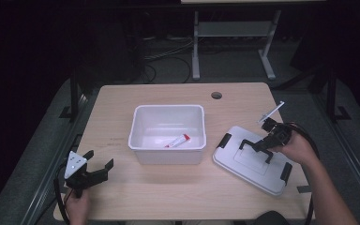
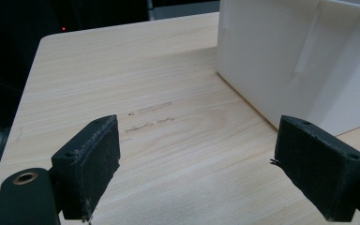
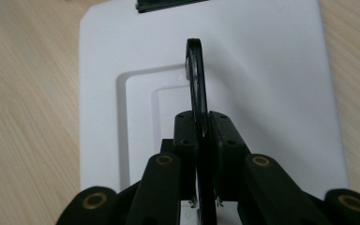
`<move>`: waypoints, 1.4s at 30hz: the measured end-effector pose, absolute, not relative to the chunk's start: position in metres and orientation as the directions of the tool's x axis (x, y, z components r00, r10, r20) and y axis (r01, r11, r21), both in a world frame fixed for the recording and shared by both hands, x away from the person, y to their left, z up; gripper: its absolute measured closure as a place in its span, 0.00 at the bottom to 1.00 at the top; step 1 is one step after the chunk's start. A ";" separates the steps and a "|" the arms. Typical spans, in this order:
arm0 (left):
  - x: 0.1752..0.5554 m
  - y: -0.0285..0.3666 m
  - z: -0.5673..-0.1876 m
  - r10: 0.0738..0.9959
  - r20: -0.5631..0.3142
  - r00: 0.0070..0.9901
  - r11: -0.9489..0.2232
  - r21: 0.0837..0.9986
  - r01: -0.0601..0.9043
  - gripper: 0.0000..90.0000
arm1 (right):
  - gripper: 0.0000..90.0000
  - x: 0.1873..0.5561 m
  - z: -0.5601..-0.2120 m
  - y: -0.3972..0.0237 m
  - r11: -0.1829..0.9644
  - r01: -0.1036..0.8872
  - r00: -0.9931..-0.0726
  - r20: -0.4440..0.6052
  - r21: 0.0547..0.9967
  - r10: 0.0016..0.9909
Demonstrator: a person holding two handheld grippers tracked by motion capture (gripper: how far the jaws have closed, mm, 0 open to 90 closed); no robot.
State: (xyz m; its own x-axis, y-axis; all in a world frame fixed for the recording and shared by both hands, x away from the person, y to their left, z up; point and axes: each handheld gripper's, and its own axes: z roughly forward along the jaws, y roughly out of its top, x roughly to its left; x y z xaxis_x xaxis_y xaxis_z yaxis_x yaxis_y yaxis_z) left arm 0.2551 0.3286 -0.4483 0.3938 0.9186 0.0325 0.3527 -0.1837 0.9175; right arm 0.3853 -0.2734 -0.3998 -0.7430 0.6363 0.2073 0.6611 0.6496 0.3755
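A white lid with black latches lies flat on the table's right side, and its black handle stands up from the middle. My right gripper is shut on that handle. In the right gripper view the thin handle is pinched between the pads of the right gripper, above the lid. A white bin stands open mid-table with a red and white tube inside. My left gripper rests open near the front left corner; in its own view the left gripper holds nothing, with the bin's wall at right.
The wooden table has a round cable hole near its far edge. Bare wood lies between the left gripper and the bin. Cables trail from both grippers off the front edge. Dark floor and a desk frame lie beyond.
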 end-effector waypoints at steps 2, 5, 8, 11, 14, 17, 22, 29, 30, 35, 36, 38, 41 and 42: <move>0.255 0.328 -0.448 0.919 0.034 0.392 -0.184 0.917 0.353 0.15 | 0.91 0.385 -0.399 -0.273 0.656 0.655 -0.748 0.205 0.375 0.631; 0.255 0.329 -0.448 0.919 0.035 0.393 -0.186 0.917 0.353 0.15 | 0.92 0.384 -0.399 -0.272 0.665 0.646 -0.757 0.197 0.375 0.624; 0.255 0.329 -0.448 0.919 0.034 0.393 -0.185 0.917 0.353 0.15 | 0.93 0.384 -0.398 -0.271 0.671 0.638 -0.763 0.191 0.377 0.618; 0.255 0.329 -0.448 0.919 0.035 0.392 -0.185 0.917 0.353 0.15 | 0.94 0.383 -0.398 -0.269 0.679 0.629 -0.770 0.184 0.378 0.611; 0.255 0.329 -0.449 0.920 0.032 0.391 -0.183 0.917 0.355 0.15 | 0.94 0.382 -0.396 -0.268 0.686 0.622 -0.776 0.179 0.378 0.605; 0.255 0.329 -0.448 0.920 0.034 0.392 -0.185 0.917 0.353 0.15 | 0.94 0.381 -0.391 -0.269 0.682 0.619 -0.777 0.180 0.389 0.603; 0.255 0.328 -0.448 0.919 0.033 0.393 -0.184 0.917 0.353 0.15 | 0.94 0.379 -0.383 -0.269 0.686 0.612 -0.783 0.174 0.394 0.598; 0.255 0.328 -0.448 0.919 0.034 0.392 -0.184 0.918 0.353 0.15 | 0.94 0.375 -0.370 -0.269 0.688 0.600 -0.790 0.164 0.408 0.591; 0.255 0.328 -0.448 0.919 0.034 0.392 -0.184 0.917 0.353 0.15 | 0.94 0.374 -0.367 -0.269 0.688 0.598 -0.790 0.161 0.410 0.591; 0.255 0.328 -0.448 0.919 0.033 0.392 -0.183 0.918 0.352 0.15 | 0.94 0.371 -0.355 -0.268 0.698 0.580 -0.802 0.146 0.420 0.579; 0.255 0.328 -0.448 0.919 0.033 0.392 -0.183 0.918 0.352 0.15 | 0.94 0.371 -0.355 -0.268 0.698 0.580 -0.802 0.146 0.420 0.579; 0.255 0.328 -0.448 0.919 0.033 0.392 -0.183 0.918 0.353 0.15 | 0.94 0.370 -0.351 -0.267 0.699 0.578 -0.804 0.147 0.422 0.576; 0.255 0.328 -0.448 0.920 0.035 0.391 -0.184 0.918 0.352 0.15 | 0.94 0.368 -0.344 -0.266 0.703 0.569 -0.810 0.143 0.427 0.569; 0.255 0.328 -0.448 0.920 0.035 0.391 -0.184 0.918 0.352 0.15 | 0.94 0.368 -0.344 -0.266 0.703 0.569 -0.810 0.143 0.427 0.569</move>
